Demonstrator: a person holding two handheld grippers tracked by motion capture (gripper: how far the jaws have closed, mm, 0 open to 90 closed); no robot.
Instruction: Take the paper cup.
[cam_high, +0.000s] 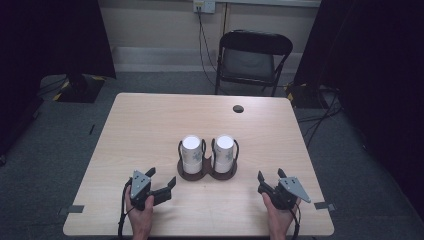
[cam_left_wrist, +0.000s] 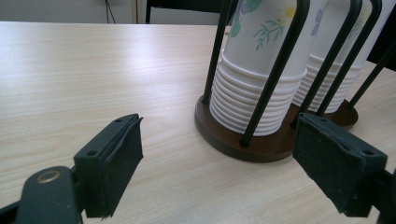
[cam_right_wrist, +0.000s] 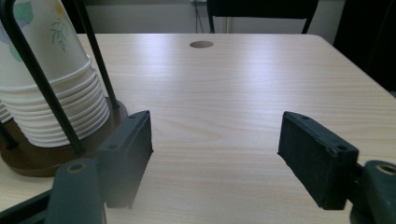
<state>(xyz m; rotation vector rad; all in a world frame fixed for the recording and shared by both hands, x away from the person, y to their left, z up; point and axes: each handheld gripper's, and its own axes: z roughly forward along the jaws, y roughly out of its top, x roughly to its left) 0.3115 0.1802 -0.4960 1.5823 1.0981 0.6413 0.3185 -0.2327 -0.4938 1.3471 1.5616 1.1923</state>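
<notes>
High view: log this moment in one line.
left tongs open, empty | right tongs open, empty | two cup stacks upright in holder, untouched

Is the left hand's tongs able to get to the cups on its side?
Probably yes. The left tongs are open and point toward the near cup stack, with bare table between. But the holder's black rods stand around the cups, so lifting from the top looks easier than a side grab.

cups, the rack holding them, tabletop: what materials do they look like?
Cups: likely paper, matte white with a printed floral pattern and thin rolled rims showing in the stack.
Rack: round brown base, probably wood or a wood-look finish; uprights look like thin black-coated metal rod.
Tabletop: pale woodgrain, probably laminate, judging by its smooth, softly reflective sheen.
</notes>
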